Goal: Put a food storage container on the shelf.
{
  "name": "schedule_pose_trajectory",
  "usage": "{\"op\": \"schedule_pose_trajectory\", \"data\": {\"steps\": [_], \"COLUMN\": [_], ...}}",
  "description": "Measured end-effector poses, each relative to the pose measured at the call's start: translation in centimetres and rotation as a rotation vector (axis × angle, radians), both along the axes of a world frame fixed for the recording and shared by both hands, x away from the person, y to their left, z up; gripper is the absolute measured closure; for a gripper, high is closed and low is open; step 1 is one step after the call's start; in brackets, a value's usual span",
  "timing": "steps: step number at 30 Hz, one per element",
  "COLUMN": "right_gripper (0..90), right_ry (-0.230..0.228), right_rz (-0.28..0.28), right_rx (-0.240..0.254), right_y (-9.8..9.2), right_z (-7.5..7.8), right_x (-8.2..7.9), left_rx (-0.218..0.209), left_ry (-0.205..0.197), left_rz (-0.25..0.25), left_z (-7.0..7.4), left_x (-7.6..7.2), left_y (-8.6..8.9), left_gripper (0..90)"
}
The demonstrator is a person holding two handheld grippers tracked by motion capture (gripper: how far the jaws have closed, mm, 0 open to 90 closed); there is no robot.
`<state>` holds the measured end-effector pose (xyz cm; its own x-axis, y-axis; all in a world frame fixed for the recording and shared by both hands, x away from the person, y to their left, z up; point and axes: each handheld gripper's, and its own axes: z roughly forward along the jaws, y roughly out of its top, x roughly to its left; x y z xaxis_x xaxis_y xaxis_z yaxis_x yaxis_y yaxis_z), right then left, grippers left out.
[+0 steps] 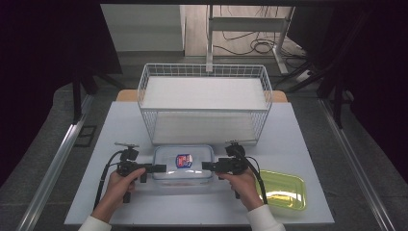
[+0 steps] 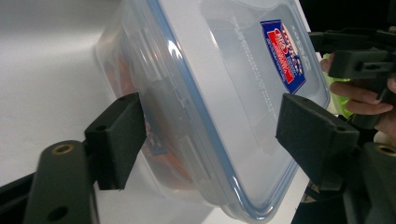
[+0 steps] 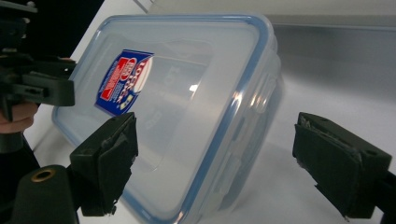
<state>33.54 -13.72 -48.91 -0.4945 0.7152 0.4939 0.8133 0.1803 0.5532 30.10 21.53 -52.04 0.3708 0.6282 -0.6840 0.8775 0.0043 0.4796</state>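
A clear plastic container [image 1: 183, 166] with a blue-rimmed lid and a red and blue label lies on the white table [image 1: 120, 130] near its front. My left gripper [image 1: 161, 168] is at its left end and my right gripper [image 1: 206, 165] at its right end, each held level in a hand. In the left gripper view the jaws [image 2: 215, 133] straddle the container's [image 2: 224, 93] short end, one pad by the wall and one over the lid, with no clear press. In the right gripper view the jaws [image 3: 224, 154] stand wide around the container's [image 3: 187, 93] corner, the right pad well clear.
A white wire basket [image 1: 144, 96] stands just behind the container, in the middle of the table. A yellow-green tray [image 1: 284, 190] lies at the front right, beside the right hand. Dark floor and cables lie beyond the table's edges.
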Motion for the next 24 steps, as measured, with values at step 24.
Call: {"op": "schedule_pose_trajectory", "data": {"steps": [24], "right_gripper": [31.5], "right_ry": [0.09], "right_rz": [0.031], "right_rx": [0.085], "right_y": [0.1], "right_z": [-0.5], "right_x": [0.1], "left_rx": [0.037], "left_ry": [-0.074], "left_rz": [0.002], "left_z": [0.8], "left_x": [-1.7], "left_y": [-0.2], "left_gripper": [31.7]}}
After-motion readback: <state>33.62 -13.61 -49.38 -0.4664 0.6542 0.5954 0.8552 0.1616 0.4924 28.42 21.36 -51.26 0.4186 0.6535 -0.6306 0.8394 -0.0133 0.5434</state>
